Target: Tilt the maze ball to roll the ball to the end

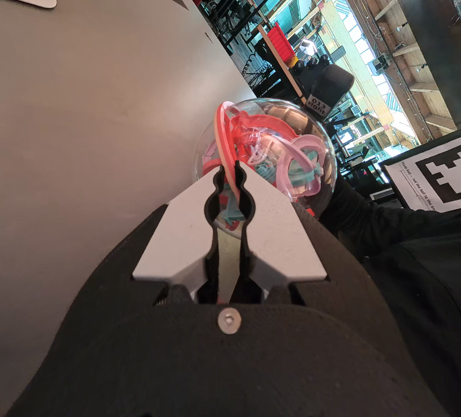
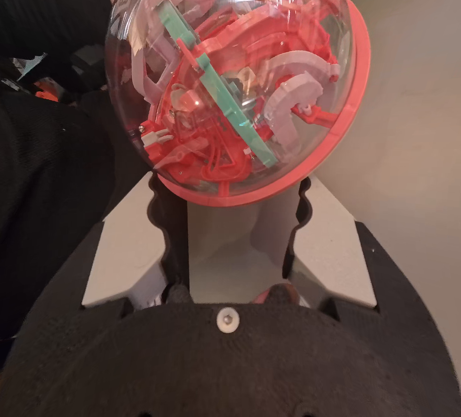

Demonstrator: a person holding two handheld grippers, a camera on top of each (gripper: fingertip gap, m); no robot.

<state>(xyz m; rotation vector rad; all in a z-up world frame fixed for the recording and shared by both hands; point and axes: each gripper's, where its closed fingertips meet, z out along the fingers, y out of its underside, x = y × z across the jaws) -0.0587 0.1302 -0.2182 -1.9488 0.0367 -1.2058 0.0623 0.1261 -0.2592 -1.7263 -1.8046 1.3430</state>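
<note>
Item: maze ball (image 2: 232, 85), a clear sphere with coral, pink and mint tracks inside and a coral equator rim (image 1: 224, 150); held up off the pale bench (image 1: 99, 105).

Left gripper (image 1: 228, 168): nearly closed, its black pads pinching the coral rim, which rises toward 12 o'clock from between the tips.

Right gripper (image 2: 228, 185): spread wide, cradling the sphere, which fills its view from 9 to 2 o'clock; the left tip sits against the shell, while contact at the right tip cannot be told.

Small ball: a tiny metal bead shows at about 8 o'clock inside the sphere (identity not certain).

Risk, rim grasp: the thin rim is a narrow purchase; a sharp tilt could let the sphere pivot or slide out between the pads.

Risk, cradle: smooth plastic on wide-set fingers may roll free and drop to the bench.

Risk, track: an abrupt tilt could throw the bead off its track.
</note>
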